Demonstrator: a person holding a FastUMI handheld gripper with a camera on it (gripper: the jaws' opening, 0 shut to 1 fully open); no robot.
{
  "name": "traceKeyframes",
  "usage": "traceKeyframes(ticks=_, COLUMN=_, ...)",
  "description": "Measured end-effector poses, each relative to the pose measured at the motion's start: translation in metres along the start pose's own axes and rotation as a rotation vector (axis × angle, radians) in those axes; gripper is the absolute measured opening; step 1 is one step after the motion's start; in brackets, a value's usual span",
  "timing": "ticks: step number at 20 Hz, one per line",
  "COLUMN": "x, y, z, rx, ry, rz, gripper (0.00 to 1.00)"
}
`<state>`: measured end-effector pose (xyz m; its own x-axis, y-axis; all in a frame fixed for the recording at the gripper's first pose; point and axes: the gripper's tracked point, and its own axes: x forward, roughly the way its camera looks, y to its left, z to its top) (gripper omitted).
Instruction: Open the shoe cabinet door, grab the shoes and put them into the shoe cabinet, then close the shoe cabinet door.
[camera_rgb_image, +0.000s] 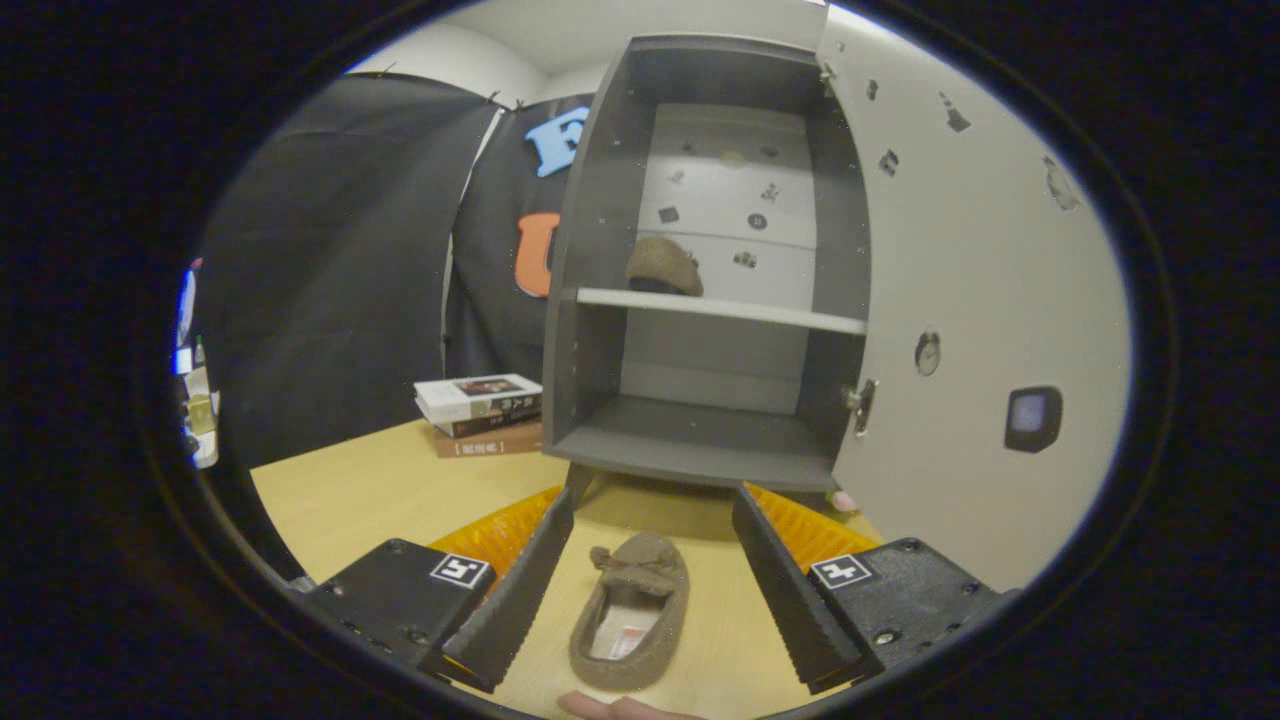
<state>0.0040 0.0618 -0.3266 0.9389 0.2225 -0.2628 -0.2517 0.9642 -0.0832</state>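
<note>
Since the gripper (650, 580) hangs wide open around the slipper (632, 625), gripping nothing, a shallow closure may let it slip.

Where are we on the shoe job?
Done: the cabinet door is swung open, and one slipper already sits on the upper shelf. In hand: the tool is open, its fingers either side of the second slipper on the table, not yet gripping. Left: grab it, put it inside, close the door.
</note>
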Motion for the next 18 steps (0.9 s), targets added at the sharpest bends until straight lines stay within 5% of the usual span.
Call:
traceKeyframes(ticks=6, x=0.042, y=0.023, z=-0.090, rx=0.214, ry=0.348, rz=0.066, gripper=0.93)
traceKeyframes(ticks=10, x=0.059, y=0.021, z=-0.108, rx=0.295, ry=0.414, rz=0.061, gripper=0.68)
traceKeyframes(ticks=11, x=0.062, y=0.025, z=-0.110, rx=0.304, ry=0.430, rz=0.067, gripper=0.55)
traceKeyframes(ticks=16, x=0.089, y=0.024, z=-0.125, rx=0.271, ry=0.424, rz=0.059, gripper=0.43)
traceKeyframes(ticks=18, x=0.088, y=0.028, z=-0.123, rx=0.306, ry=0.409, rz=0.076, gripper=0.13)
